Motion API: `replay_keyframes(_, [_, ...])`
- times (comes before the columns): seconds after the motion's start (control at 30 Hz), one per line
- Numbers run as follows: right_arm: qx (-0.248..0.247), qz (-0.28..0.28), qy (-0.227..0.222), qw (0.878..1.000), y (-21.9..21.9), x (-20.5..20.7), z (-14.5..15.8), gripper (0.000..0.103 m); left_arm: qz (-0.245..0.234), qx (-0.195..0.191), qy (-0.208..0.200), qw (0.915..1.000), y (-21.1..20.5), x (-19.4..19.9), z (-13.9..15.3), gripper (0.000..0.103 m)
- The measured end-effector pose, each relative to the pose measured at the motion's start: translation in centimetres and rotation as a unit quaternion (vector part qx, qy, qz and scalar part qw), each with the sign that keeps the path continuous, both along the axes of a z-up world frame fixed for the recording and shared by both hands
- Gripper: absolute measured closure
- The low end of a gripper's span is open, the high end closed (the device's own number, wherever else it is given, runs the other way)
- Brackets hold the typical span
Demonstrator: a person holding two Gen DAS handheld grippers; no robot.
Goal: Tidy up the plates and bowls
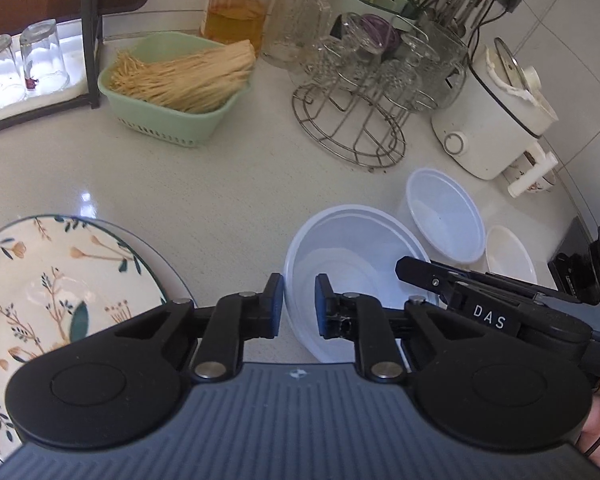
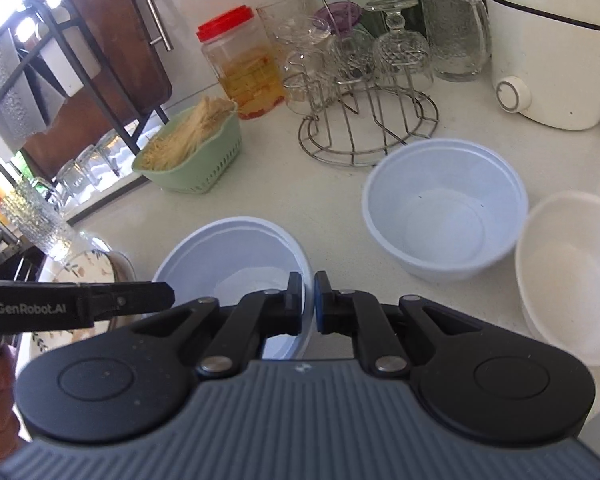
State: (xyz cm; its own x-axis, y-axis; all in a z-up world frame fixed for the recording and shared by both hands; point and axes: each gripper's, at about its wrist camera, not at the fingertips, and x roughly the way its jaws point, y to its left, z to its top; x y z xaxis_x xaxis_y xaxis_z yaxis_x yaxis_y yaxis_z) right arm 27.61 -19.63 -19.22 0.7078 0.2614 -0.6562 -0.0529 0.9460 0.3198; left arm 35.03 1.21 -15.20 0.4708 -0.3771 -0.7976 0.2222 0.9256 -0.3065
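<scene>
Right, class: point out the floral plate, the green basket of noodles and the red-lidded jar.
floral plate [image 1: 56, 280], left wrist view, on its patterned centre.
green basket [image 1: 172, 130], left wrist view, on its front wall.
red-lidded jar [image 2: 225, 24], right wrist view, on its red lid.

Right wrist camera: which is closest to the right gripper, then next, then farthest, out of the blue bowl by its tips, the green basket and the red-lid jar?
From the right gripper:
1. Blue bowl, right at the fingertips, its rim between them.
2. Green basket, farther back on the left.
3. Red-lid jar, behind the basket, near the wall.
</scene>
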Motion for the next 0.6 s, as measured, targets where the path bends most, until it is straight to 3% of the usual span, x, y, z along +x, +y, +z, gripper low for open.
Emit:
replay_keyframes(0.4, [-0.011,0.023,0.023,0.999,0.7,3.2,-0.5,0.091,-0.007,0.024,0.018,0.9995,-0.1,3.1,-0.7,0.083])
replay_keyframes(0.53, [-0.01,0.035,0.037,0.999,1.0,3.9,-0.8,0.091,0.016,0.015,0.039,0.999,0.7,3.3,-1.5,0.083])
replay_keyframes(0.6, [-0.011,0.05,0.033,0.998,1.3,3.8,-0.7,0.085,0.023,0.022,0.037,0.9988,0.9,3.3,-1.5,0.082])
